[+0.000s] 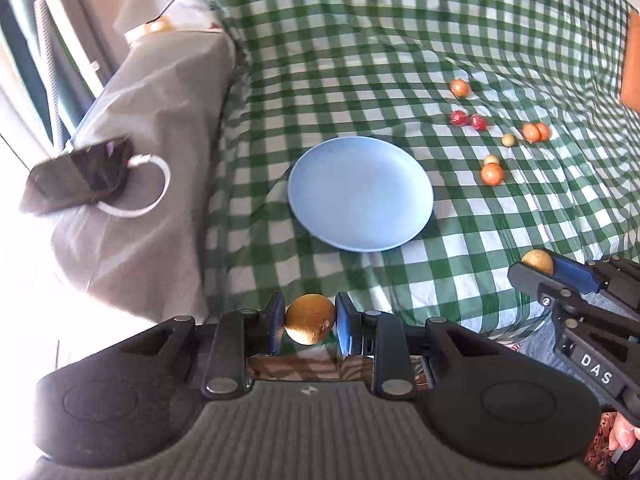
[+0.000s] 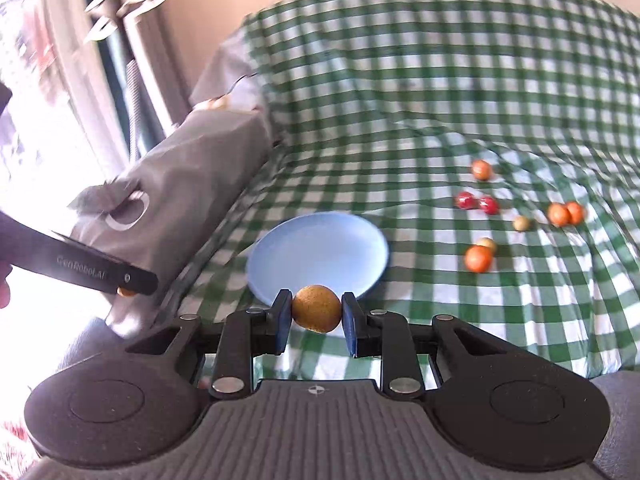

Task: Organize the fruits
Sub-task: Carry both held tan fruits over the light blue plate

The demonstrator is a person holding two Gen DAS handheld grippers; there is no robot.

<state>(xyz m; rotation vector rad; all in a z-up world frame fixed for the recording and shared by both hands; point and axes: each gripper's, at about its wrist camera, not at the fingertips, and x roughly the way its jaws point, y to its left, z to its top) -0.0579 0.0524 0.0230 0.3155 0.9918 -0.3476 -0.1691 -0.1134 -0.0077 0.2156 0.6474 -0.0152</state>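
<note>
A green-and-white checked cloth (image 1: 360,40) covers the broad surface and fills most of both views, rumpled into soft folds. Along its left edge lies a grey cloth-covered bulk (image 1: 160,120), and on that rests a dark phone (image 1: 80,176) with a white cable (image 1: 160,184) looping beside it. Near the middle of the checked cloth sits a pale blue plate (image 1: 360,194), with nothing on it. The left gripper (image 1: 310,320) has its jaws clamped on a brownish-yellow round fruit (image 1: 310,319), carried above the cloth on the near side of the plate. The right gripper (image 2: 317,314) likewise pinches a second brownish-yellow fruit (image 2: 317,309) between its blue pads, and in its own view this fruit overlaps the near rim of the plate. To the right of the plate, loose on the cloth and well apart from it, lie the small fruits: an orange one (image 1: 492,174) touching a pale yellow one (image 1: 491,159), a pair of orange ones (image 1: 536,132) pressed together, another pale one (image 1: 508,140) just beside that pair, two red ones (image 1: 468,120) side by side, and a single orange-yellow one (image 1: 460,88) farthest back.
</note>
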